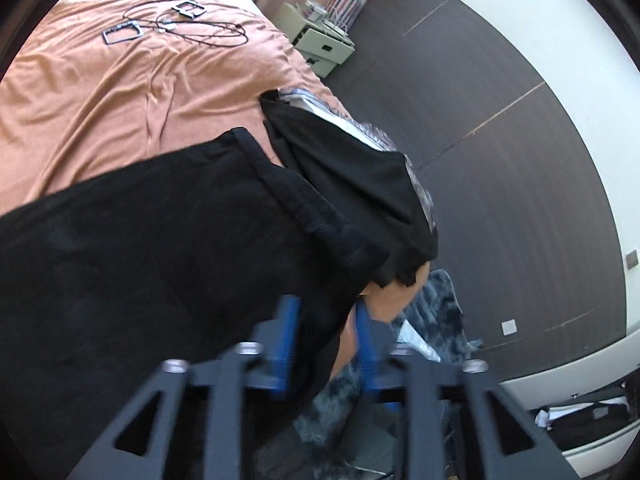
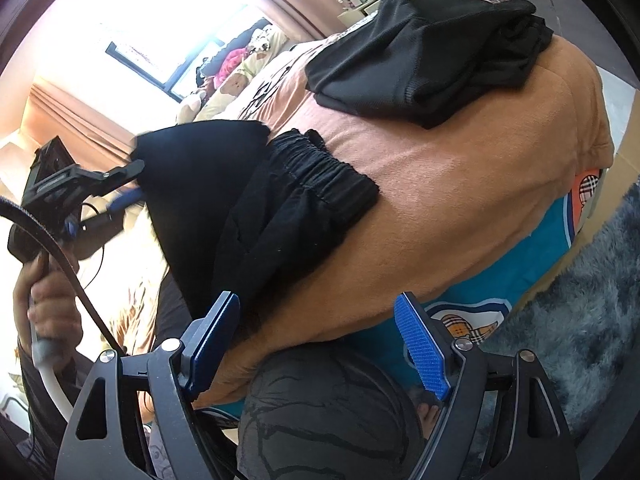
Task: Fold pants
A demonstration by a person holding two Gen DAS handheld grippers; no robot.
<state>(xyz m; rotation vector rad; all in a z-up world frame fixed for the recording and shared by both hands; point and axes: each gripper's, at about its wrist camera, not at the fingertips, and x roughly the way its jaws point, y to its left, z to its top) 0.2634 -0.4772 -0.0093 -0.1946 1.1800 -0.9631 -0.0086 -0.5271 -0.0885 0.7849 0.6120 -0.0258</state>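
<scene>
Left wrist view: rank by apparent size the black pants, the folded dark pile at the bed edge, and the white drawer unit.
1. black pants, filling much of the lower left, though closest to the camera.
2. folded dark pile.
3. white drawer unit, farthest away on the floor, so its small look is partly distance.

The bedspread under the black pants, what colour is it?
The bedspread is a peach-orange, plain with no pattern. It shows best in the left wrist view.

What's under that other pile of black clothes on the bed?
The black pile lies on the orange blanket. A white-and-patterned item peeks out beneath its far edge; most of it is covered, so what it is can't be told.
</scene>
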